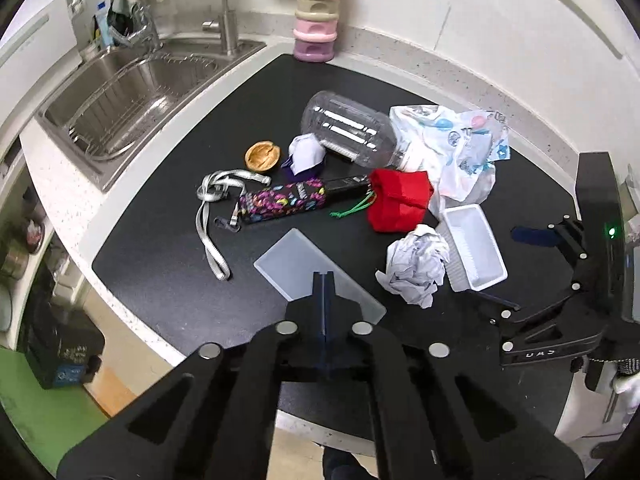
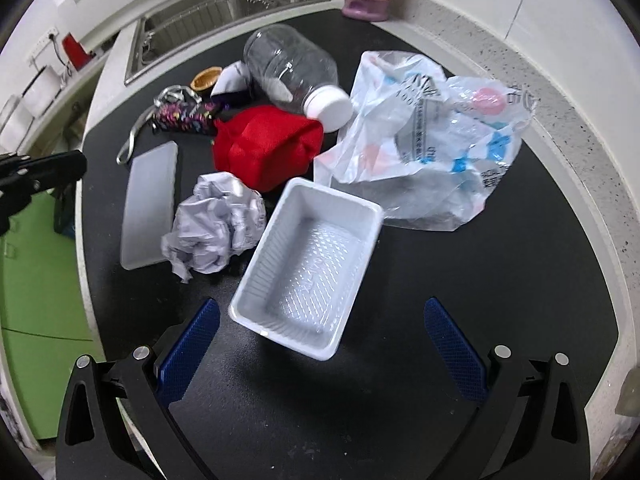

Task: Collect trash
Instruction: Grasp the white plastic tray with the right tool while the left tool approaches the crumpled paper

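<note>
Trash lies scattered on a black mat [image 1: 160,280]. My left gripper [image 1: 324,280] is shut with nothing between its fingers, hovering over a flat translucent lid [image 1: 288,268]. My right gripper [image 2: 322,304] stands open, its blue pads on either side of the near end of a white plastic tray [image 2: 308,272]; they do not touch it. Left of the tray sits a crumpled paper ball [image 2: 216,228]. Behind them are a red cloth [image 2: 268,144], a clear bottle [image 2: 292,68] with a white cap, and a printed plastic bag [image 2: 432,140].
A patterned folded umbrella [image 1: 280,200], a grey lanyard [image 1: 208,236], a brown shell [image 1: 262,156] and a white and purple wad [image 1: 306,156] lie on the mat's left half. A steel sink [image 1: 132,96] is at the far left. Stacked pastel containers [image 1: 318,12] stand by the wall.
</note>
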A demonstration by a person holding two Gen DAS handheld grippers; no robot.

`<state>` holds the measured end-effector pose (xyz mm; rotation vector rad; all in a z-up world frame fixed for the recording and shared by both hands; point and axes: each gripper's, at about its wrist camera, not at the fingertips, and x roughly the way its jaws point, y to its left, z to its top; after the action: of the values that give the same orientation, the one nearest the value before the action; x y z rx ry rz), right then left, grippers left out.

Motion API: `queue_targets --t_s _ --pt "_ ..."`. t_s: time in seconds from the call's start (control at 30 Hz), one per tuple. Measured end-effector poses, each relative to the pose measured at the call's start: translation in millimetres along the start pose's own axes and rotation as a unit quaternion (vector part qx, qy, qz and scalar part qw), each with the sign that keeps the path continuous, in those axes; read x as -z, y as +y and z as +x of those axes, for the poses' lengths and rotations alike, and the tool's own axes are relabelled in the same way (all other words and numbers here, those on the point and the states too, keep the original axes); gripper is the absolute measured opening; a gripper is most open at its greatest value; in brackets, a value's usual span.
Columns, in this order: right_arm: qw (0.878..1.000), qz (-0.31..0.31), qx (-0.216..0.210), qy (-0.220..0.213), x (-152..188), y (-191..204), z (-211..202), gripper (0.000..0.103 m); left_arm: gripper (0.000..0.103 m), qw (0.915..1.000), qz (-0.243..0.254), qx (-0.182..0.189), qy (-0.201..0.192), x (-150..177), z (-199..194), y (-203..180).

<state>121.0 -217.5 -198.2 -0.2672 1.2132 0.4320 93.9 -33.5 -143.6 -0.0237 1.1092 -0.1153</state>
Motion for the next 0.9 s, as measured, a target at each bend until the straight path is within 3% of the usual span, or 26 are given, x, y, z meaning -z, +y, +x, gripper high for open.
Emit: queue_targets --t_s 0.27,0.57,0.63,0.67,0.7,0.9 --pt "1.000 -0.001 0.001 0.009 0 2 8 0.098 0.000 0.9995 -0.021 0.013 0.018 16 5 7" --pt "1.000 0.026 -0.011 0.011 -5 -4 9 0.098 0.004 0.9998 -0.021 -0.006 0.004 12 -2 8" --pt "0.999 0.032 -0.011 0.011 -6 -5 9 0.098 0.034 0.9996 -0.026 -0.010 0.004 11 -1 11" --pt "0.999 0.034 -0.012 0.012 -6 -4 9 0.098 0.081 0.9995 -0.031 -0.006 0.002 11 -1 12" --pt "0.999 0.037 -0.012 0.012 -7 -5 9 0.098 0.100 0.9993 -0.036 0.005 -0.009 11 -3 14" --pt "0.998 0.057 -0.015 0.017 -13 -1 15 0.098 0.100 0.9992 -0.039 0.007 -0.008 9 -2 16"
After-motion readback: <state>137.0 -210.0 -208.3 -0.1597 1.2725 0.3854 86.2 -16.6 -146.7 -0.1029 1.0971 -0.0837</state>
